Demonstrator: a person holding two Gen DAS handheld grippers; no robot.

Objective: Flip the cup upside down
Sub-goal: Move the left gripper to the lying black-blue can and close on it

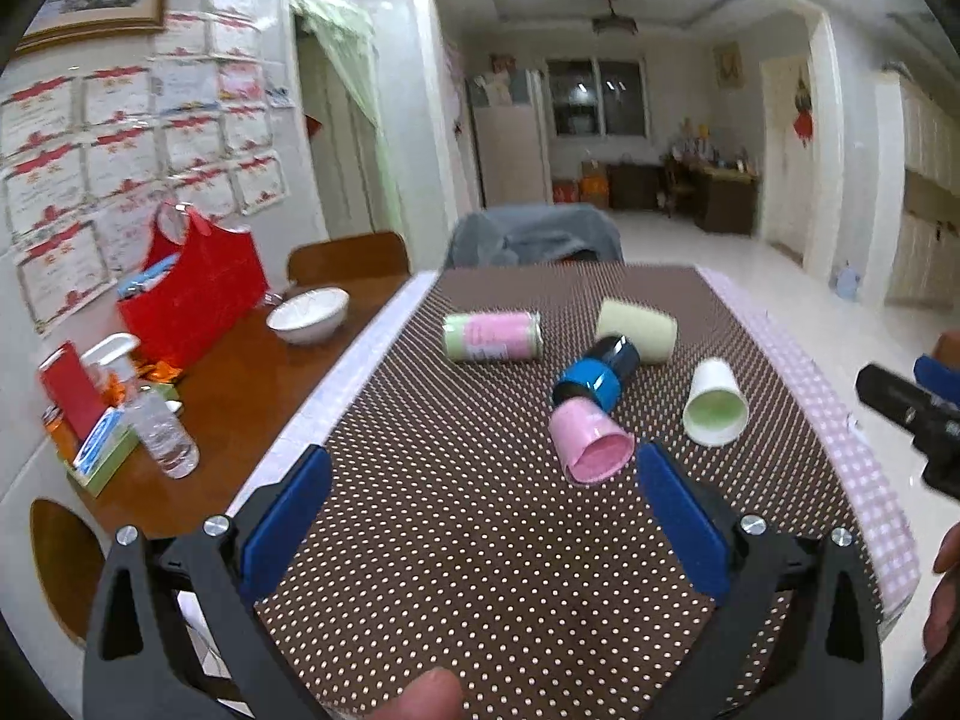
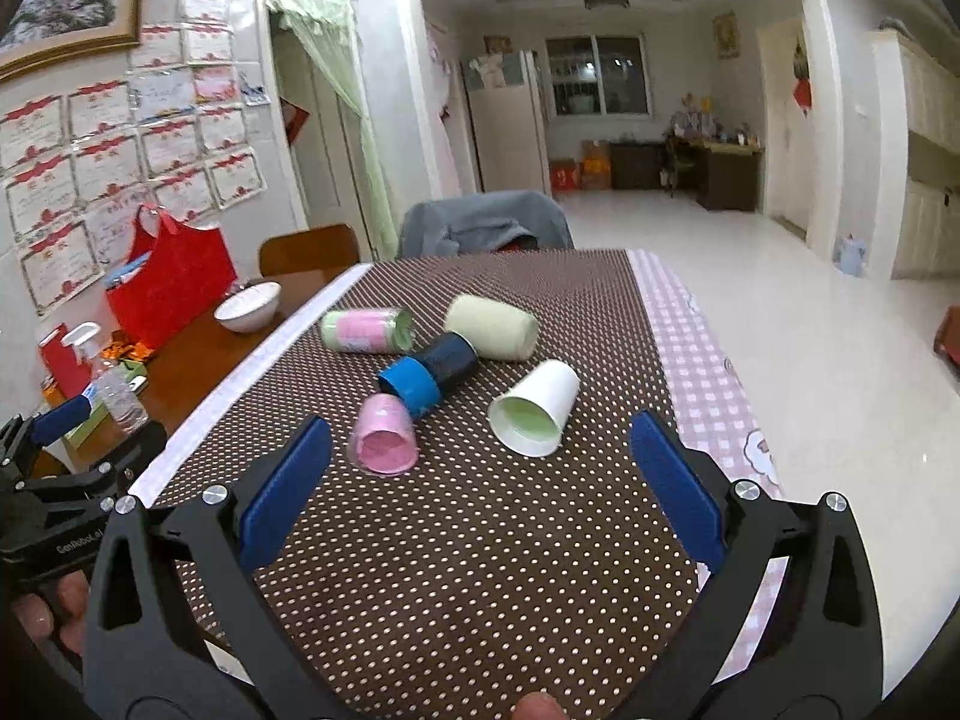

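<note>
Several cups lie on their sides on the brown dotted cloth (image 1: 480, 540). A pink cup (image 1: 591, 441) (image 2: 384, 435) lies nearest, mouth toward me. A white cup with a green inside (image 1: 714, 402) (image 2: 534, 408) lies to its right. A blue-and-black cup (image 1: 594, 378) (image 2: 429, 375), a pale yellow cup (image 1: 636, 330) (image 2: 492, 327) and a pink-and-green cup (image 1: 492, 336) (image 2: 366, 330) lie behind. My left gripper (image 1: 480, 516) is open and empty, short of the pink cup. My right gripper (image 2: 480, 498) is open and empty, short of the white cup.
A white bowl (image 1: 309, 315), a red bag (image 1: 192, 294), a water bottle (image 1: 162, 432) and boxes stand on the wooden table at the left. A chair with a grey cloth (image 1: 534, 237) stands at the far end. A pink checked cloth (image 2: 708, 372) runs along the right edge.
</note>
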